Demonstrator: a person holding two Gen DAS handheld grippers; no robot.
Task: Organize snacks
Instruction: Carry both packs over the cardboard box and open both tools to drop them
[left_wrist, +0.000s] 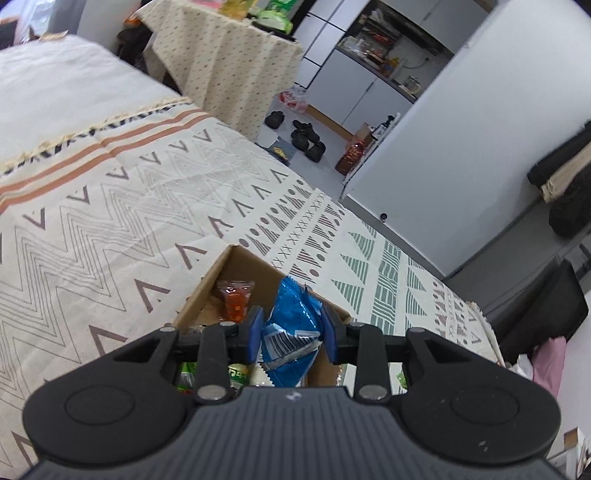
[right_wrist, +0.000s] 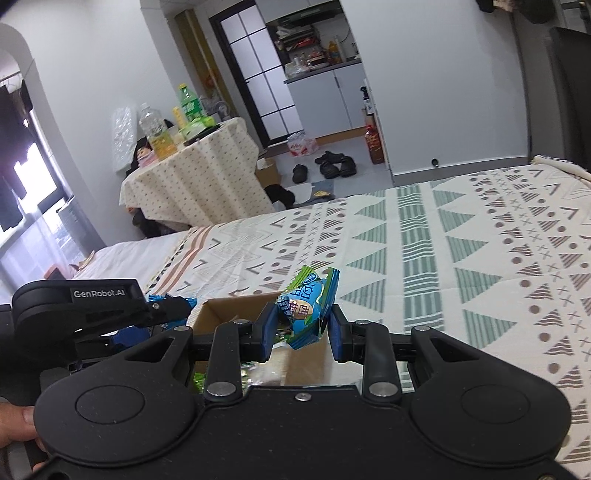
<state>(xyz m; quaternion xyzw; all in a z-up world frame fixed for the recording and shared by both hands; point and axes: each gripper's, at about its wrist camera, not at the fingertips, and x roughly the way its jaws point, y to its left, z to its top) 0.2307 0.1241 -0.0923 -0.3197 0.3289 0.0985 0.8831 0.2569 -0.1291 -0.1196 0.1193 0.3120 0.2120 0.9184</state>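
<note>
Left gripper (left_wrist: 293, 334), nearest the lens: blue-padded fingers (left_wrist: 255, 332) clenched on a blue snack packet (left_wrist: 293, 325), barcode side up, held above the open cardboard box (left_wrist: 207, 291).

Bedspread (left_wrist: 147, 206): cream, zigzag and triangle print; carries the box.

Cardboard box: brown, flaps open, directly beneath both grippers. Contents visible: one orange-red snack packet (left_wrist: 235, 301) against the far inner wall, green wrappers (left_wrist: 188, 376) lower down, partly hidden by the gripper body.

Right gripper (right_wrist: 301, 325): fingers closed on a crumpled blue-and-green snack packet (right_wrist: 308, 306), held over the box's near corner (right_wrist: 236, 314). The left gripper (right_wrist: 166, 308) appears just beside it, on its left, blue wrapper showing at the tips.
</note>
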